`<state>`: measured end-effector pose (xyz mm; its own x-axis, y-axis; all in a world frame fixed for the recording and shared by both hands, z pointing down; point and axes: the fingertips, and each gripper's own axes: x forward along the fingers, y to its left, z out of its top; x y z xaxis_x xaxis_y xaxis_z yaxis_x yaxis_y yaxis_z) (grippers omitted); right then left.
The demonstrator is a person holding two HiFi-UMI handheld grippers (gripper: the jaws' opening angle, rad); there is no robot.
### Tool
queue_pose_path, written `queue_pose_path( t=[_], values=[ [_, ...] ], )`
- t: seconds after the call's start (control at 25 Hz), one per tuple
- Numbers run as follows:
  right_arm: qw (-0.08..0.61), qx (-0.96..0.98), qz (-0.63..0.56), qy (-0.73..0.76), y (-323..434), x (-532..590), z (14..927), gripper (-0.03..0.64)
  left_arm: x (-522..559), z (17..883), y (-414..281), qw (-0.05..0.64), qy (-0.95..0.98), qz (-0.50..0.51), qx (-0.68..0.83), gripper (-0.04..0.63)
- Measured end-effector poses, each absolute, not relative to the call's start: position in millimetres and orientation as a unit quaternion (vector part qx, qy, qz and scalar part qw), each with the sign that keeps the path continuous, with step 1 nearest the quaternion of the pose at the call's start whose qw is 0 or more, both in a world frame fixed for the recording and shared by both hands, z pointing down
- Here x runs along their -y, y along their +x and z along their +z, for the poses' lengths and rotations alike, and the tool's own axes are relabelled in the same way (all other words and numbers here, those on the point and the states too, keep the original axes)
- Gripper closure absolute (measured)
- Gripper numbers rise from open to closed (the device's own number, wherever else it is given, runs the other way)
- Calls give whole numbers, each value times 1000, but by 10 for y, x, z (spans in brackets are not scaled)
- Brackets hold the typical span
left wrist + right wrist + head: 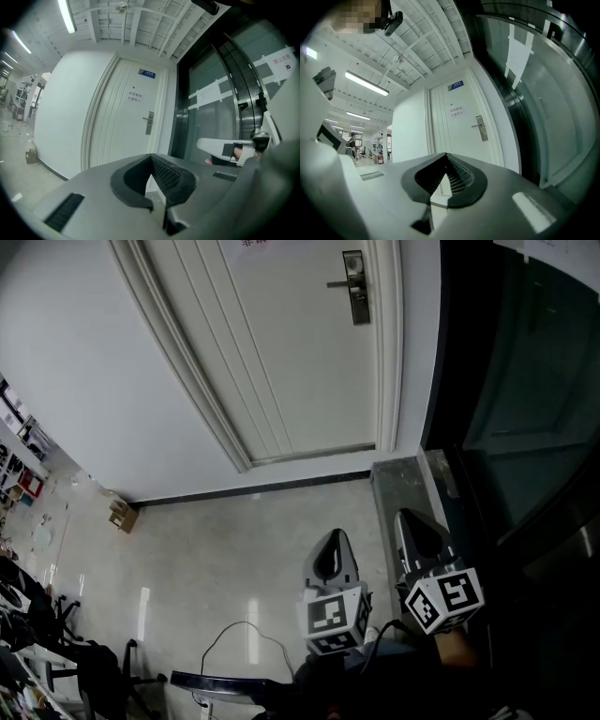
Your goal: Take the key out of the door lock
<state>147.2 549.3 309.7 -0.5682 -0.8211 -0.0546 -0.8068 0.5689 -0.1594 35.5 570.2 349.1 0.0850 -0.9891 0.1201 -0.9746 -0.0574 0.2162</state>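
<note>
A white door (281, 352) stands closed ahead, with a metal lock plate and lever handle (355, 287) near its right edge. The same lock plate shows small in the left gripper view (149, 123) and in the right gripper view (481, 128). No key can be made out at this distance. My left gripper (330, 563) and right gripper (420, 535) hang low over the floor, side by side and far from the lock. Both are shut with nothing between the jaws, as their tips show in the left gripper view (151, 157) and in the right gripper view (446, 155).
A dark glass partition (525, 409) runs along the right of the door. A small cardboard box (122, 515) sits by the wall at left. A cable (246, 638) lies on the tiled floor near me. Chairs and desks (37, 615) crowd the lower left.
</note>
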Motion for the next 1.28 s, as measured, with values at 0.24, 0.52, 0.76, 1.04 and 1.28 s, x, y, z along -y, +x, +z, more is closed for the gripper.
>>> queue_pose_path(
  t=[0.24, 0.52, 0.76, 1.04, 1.28],
  values=[
    [59, -887, -66, -453, 1497, -5147, 3152, 615, -5364, 3534, 370, 127, 720, -28, 682, 595],
    [54, -885, -69, -458, 1445, -4739, 3234, 615, -4950, 3564, 306, 123, 722, -27, 680, 595],
    [59, -880, -61, -467, 1244, -4235, 3204, 615, -4411, 3517, 112, 116, 732, -29, 670, 595],
    [73, -872, -57, -481, 925, -3572, 3123, 615, -3720, 3394, -197, 111, 750, -39, 651, 595],
    [75, -867, -52, -490, 591, -3182, 3092, 615, -3300, 3377, -515, 109, 759, -36, 641, 595]
  ],
)
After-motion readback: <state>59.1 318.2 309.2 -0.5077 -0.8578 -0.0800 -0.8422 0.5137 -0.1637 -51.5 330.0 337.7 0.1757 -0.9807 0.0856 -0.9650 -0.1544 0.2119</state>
